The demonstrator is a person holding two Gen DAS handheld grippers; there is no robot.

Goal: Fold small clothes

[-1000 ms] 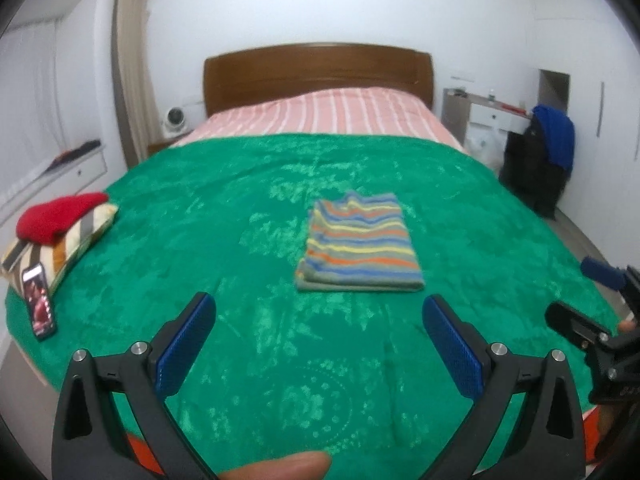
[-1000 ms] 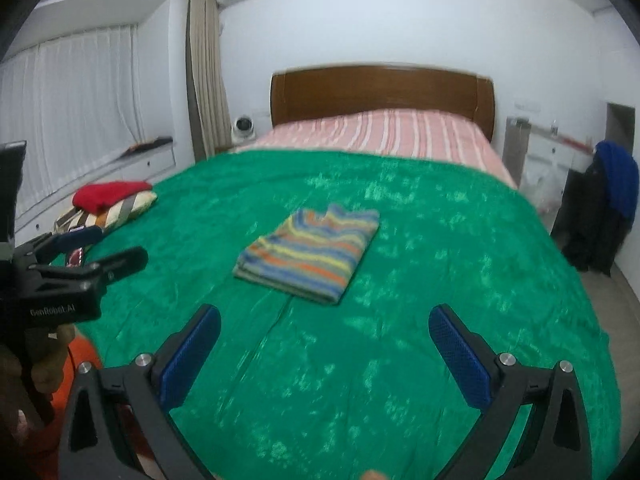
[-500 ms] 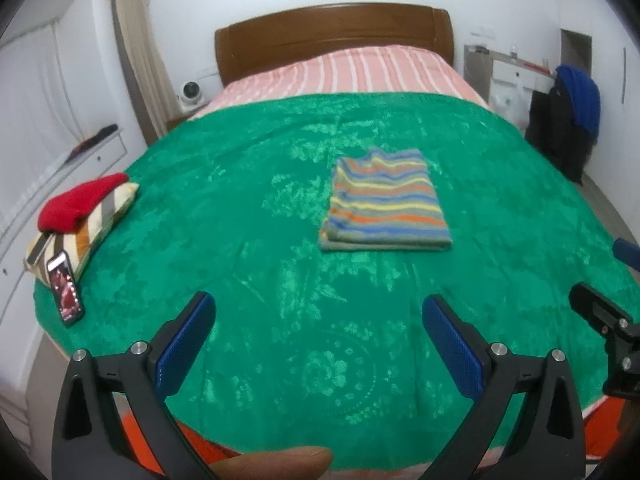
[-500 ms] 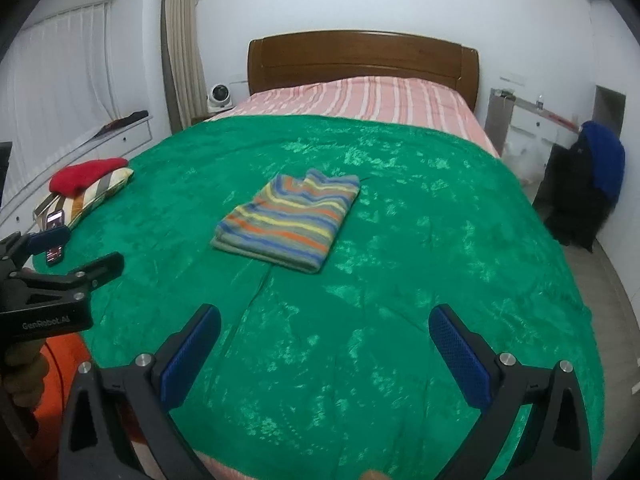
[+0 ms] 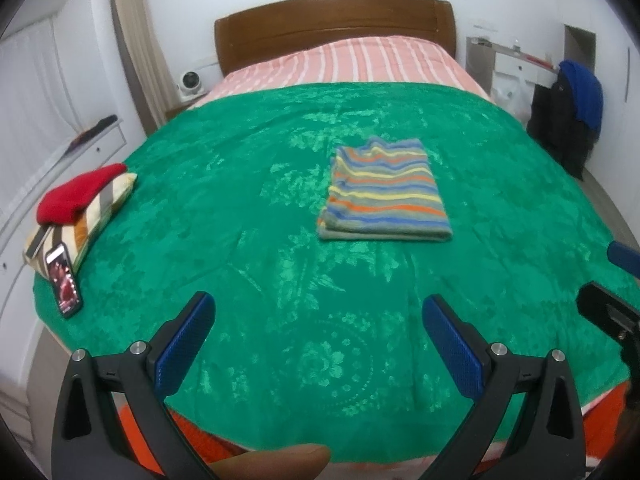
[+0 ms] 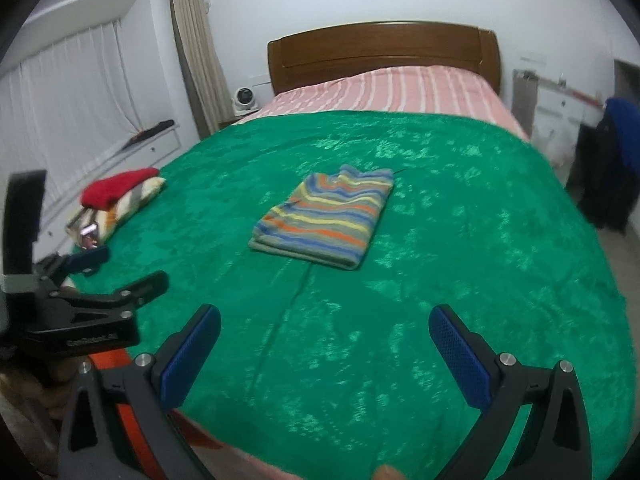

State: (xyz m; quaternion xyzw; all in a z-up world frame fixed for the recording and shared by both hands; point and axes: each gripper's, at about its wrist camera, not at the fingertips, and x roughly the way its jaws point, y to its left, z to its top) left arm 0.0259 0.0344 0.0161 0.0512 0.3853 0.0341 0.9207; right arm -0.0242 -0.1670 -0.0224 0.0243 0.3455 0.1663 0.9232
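Observation:
A striped garment [image 5: 385, 192] in grey, blue, orange and yellow lies folded into a neat rectangle in the middle of the green bedspread [image 5: 248, 208]. The right wrist view shows the same garment [image 6: 328, 220] and bedspread [image 6: 460, 240]. My left gripper [image 5: 318, 338] hangs open over the foot of the bed, well short of the garment, with nothing between its blue pads. My right gripper [image 6: 325, 344] is open too, empty, and also back from the garment. Each gripper appears at the edge of the other's view.
At the bed's left edge, a red folded piece [image 5: 78, 194] sits on a striped one [image 5: 86, 224], with a phone [image 5: 64, 282] leaning beside them. A wooden headboard [image 5: 336, 28] is at the far end. Dark and blue clothes [image 5: 570, 116] hang at the right by a white desk.
Both grippers have drawn back and risen from the bed, so the garment looks farther away and the foot edge of the bedspread has come into view. The garment has not moved.

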